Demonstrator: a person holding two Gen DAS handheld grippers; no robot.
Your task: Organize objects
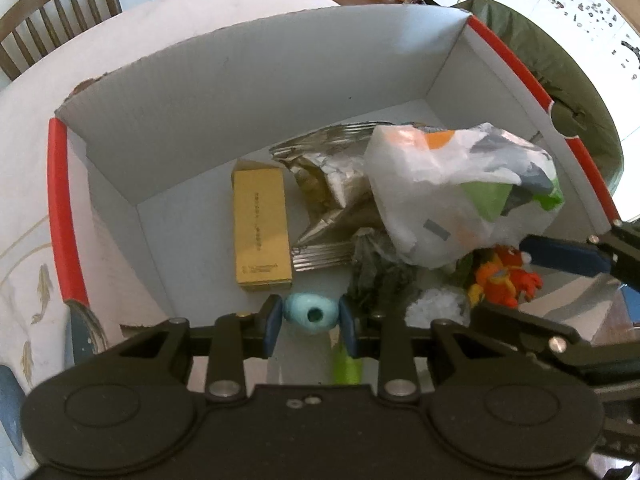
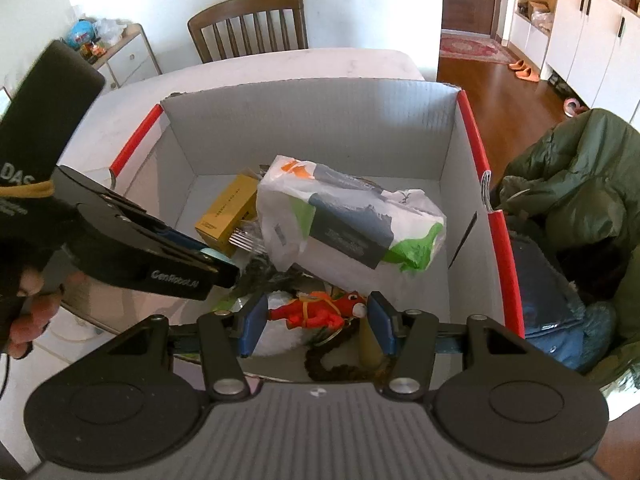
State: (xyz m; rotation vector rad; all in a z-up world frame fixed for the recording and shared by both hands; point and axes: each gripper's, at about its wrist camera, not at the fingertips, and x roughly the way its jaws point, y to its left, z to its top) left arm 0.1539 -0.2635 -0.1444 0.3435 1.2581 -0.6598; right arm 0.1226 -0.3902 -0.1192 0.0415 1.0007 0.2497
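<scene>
The left claw grips a pale blue bead over the white box (release comes next, I judge), while the right claw, spread wide, brackets the orange toy inside.

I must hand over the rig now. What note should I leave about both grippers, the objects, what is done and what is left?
Left gripper: shut on a light blue bead, held over the box near its front.
Right gripper: open, over the front of the box, holding nothing.
In the box already: yellow carton, silver foil bag, white plastic bag, orange toy, dark crumpled bag.
Left: release the bead into the box.
</scene>
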